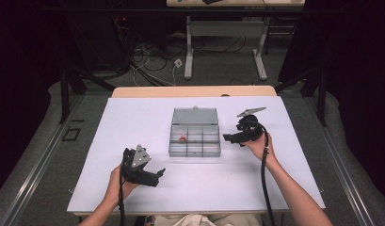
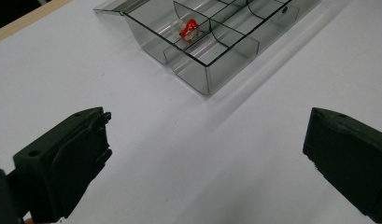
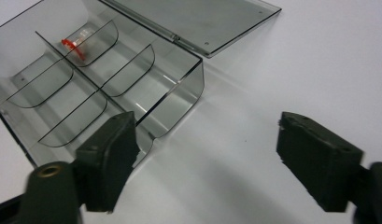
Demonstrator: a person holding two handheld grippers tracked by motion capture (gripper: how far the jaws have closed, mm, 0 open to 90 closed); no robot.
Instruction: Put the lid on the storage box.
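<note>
Compartment box [image 1: 195, 139] is lying open at frame centre, one red-capped piece [image 1: 182, 139] already inside; left gripper [image 1: 155, 175] and right gripper [image 1: 228, 137] are both standing apart, holding nothing, so closing is remaining.

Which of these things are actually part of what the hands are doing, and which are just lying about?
Part of the job:
- clear compartment box, lid open
- small red piece in one compartment
- left gripper, open
- right gripper, open beside the box

Just lying about:
- cables on the floor
- far table legs
</note>
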